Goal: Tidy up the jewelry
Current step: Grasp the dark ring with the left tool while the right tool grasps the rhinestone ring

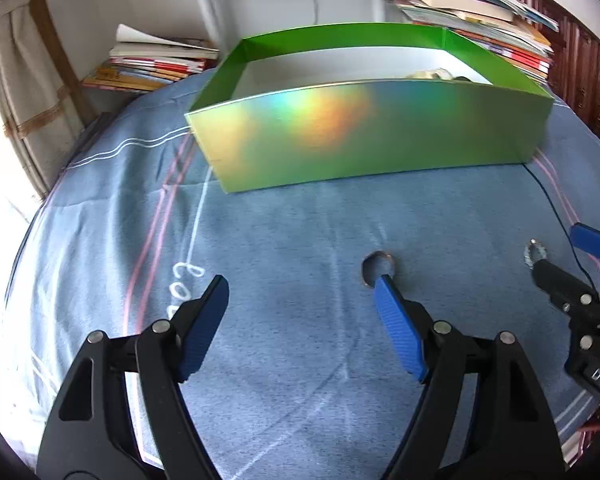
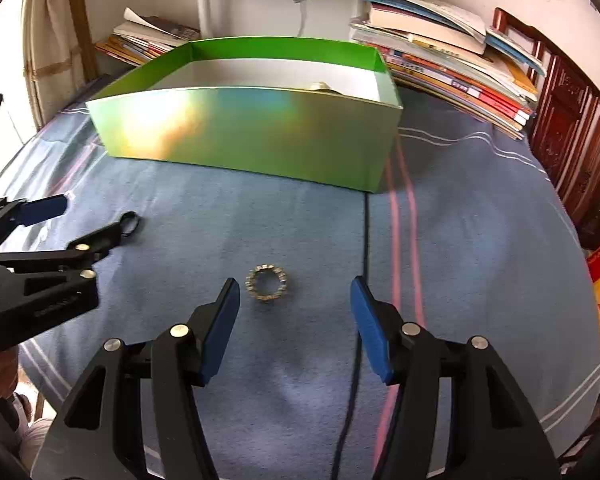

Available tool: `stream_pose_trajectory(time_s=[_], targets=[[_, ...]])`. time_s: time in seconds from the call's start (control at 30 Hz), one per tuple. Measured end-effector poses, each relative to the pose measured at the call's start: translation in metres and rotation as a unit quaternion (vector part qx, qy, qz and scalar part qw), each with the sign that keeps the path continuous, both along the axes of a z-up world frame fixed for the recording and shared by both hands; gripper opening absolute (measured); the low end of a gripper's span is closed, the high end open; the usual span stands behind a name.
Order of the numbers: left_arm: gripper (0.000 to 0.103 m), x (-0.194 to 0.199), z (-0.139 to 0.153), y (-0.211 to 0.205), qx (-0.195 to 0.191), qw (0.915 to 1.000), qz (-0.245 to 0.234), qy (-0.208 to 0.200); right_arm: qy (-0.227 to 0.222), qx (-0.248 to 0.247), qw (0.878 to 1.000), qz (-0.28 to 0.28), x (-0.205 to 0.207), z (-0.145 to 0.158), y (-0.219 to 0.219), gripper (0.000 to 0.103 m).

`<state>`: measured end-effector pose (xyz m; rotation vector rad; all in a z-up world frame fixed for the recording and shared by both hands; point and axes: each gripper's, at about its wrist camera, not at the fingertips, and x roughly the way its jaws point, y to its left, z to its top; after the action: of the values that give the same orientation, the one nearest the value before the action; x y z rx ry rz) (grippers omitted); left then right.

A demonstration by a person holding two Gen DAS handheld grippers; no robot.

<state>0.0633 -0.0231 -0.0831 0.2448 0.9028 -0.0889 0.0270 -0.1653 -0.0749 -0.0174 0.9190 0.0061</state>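
An open green cardboard box (image 2: 244, 140) sits on the blue striped cloth-covered table (image 2: 480, 216), with stacks of books (image 2: 452, 64) behind it to left and right. Nearer than the box lie a studded metal ring (image 2: 266, 283) and, to its left, a plain thin ring (image 1: 377, 267). A black cable (image 2: 365, 240) runs forward from the box, right of the studded ring.

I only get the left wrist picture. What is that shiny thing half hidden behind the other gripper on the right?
Observer: The right wrist view shows it whole: a ring studded with small stones all round, lying flat on the blue cloth.
Operator: Is that gripper holding it?
Observer: No. The right gripper is open. The ring lies between its fingertips, nearer the one on the picture's left, and no pad presses on it.
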Motion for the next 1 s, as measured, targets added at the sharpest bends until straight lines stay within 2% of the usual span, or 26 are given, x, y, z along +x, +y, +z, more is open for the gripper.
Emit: stream_pose_trajectory(time_s=[0.33,1.0], targets=[[0.076,-0.006,0.005,0.013,-0.006,1.0,0.004,-0.003,0.006,0.008,1.0,-0.001,0.005,-0.003,-0.001,0.057],[0.078,-0.016,0.009,0.001,-0.011,0.9998,-0.019,-0.001,0.005,0.018,1.0,-0.003,-0.002,-0.001,0.0,0.057]])
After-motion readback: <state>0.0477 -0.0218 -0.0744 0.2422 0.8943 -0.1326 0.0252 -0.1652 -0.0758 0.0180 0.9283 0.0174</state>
